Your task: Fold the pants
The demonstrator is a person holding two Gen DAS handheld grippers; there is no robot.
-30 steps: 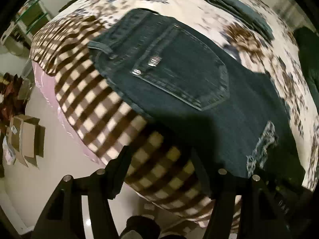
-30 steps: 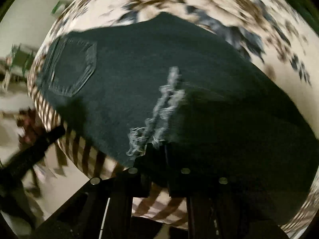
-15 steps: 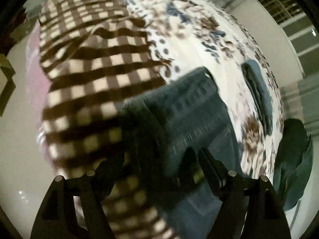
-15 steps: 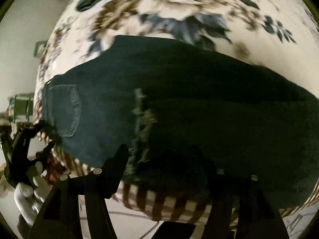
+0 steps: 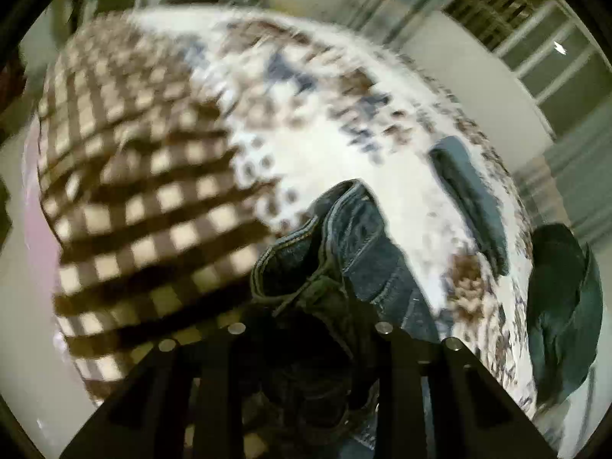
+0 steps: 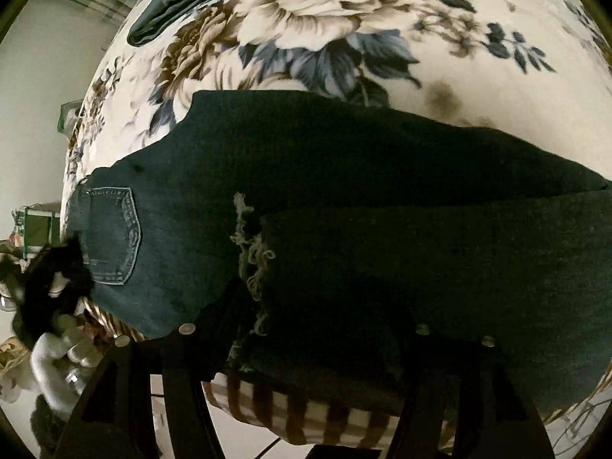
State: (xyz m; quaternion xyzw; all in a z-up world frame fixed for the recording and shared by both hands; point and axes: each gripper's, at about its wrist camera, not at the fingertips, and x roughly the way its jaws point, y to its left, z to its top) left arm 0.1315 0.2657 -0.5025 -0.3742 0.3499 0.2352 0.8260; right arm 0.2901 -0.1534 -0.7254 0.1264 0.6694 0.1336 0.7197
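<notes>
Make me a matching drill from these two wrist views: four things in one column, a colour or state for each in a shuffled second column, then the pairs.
Things:
1. jeans
2. left hand-held gripper
3. bedspread
4. checked blanket

Descriptions:
A. brown and cream squares
B. dark blue denim with a frayed rip
C. floral print, cream with blue leaves
D. shut on bunched denim at the waistband

Pairs: 1-B, 2-D, 3-C, 4-A
</notes>
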